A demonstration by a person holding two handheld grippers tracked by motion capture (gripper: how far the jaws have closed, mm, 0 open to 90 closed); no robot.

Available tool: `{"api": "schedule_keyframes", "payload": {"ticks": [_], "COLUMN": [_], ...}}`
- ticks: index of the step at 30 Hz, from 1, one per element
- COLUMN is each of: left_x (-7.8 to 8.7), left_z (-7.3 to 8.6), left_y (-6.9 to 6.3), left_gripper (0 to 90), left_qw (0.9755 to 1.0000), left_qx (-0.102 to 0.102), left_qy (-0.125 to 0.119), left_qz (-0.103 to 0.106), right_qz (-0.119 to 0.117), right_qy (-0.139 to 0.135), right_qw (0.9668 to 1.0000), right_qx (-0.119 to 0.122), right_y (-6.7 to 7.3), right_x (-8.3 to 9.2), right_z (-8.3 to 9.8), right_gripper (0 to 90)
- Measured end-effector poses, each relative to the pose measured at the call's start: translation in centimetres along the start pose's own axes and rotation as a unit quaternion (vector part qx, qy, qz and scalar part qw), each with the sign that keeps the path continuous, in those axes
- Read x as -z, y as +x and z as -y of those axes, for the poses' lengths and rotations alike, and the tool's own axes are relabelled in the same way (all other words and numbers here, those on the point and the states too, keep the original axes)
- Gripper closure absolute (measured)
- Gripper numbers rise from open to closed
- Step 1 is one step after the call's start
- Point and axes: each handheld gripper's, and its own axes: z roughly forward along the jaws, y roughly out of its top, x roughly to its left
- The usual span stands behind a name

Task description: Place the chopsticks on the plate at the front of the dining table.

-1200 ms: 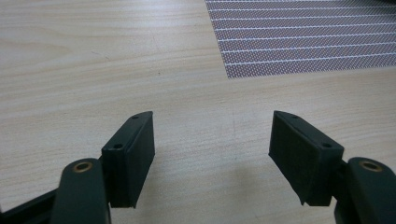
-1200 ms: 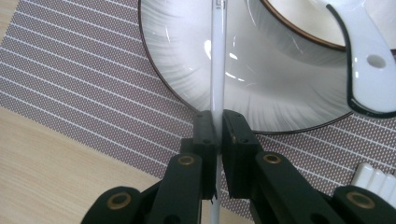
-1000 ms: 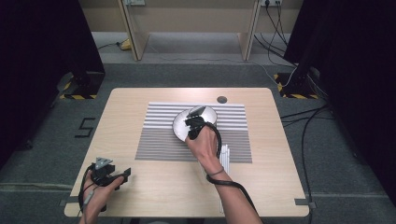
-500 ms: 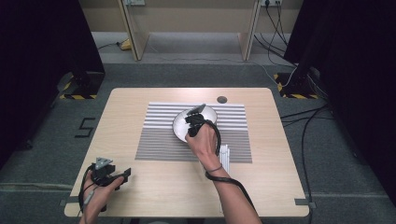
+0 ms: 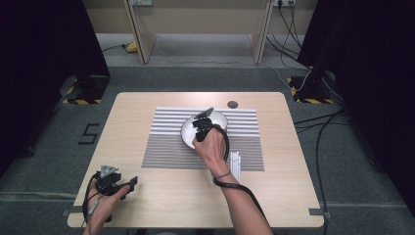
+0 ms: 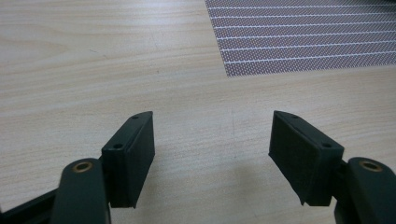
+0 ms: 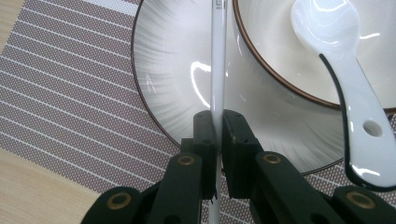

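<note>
The right gripper [image 7: 215, 135] pinches 1 thin white chopstick [image 7: 217, 60] above the round grey plate [image 7: 173, 84]. A white bowl [image 7: 280, 56] with a white spoon [image 7: 355, 107] sits on that plate. The step looks like placing the chopstick; next, lower it gently. The left gripper [image 6: 212, 154] rests wide and empty, well apart from the plate.

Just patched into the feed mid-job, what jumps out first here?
The right hand-held gripper is clamped on a thin white chopstick, held over a plate on the striped mat at mid-table. A bowl with a white spoon sits on that plate. The left hand-held gripper hangs open over bare wood at the near left corner.
</note>
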Motion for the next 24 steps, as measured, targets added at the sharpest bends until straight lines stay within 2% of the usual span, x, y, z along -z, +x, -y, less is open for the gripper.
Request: {"api": "schedule_keyframes", "payload": {"ticks": [24], "left_x": [0.0], "left_z": [0.0], "left_y": [0.1], "left_gripper": [30.7], "left_qw": [1.0000], "left_qx": [0.000], "left_qy": [0.001], "left_qz": [-0.001], "right_qz": [0.001], "right_qy": [-0.014], "right_qw": [0.9999], "right_qx": [-0.002], "right_y": [0.3], "right_x": [-1.1], "right_z": [-0.7], "right_gripper": [85.2]}}
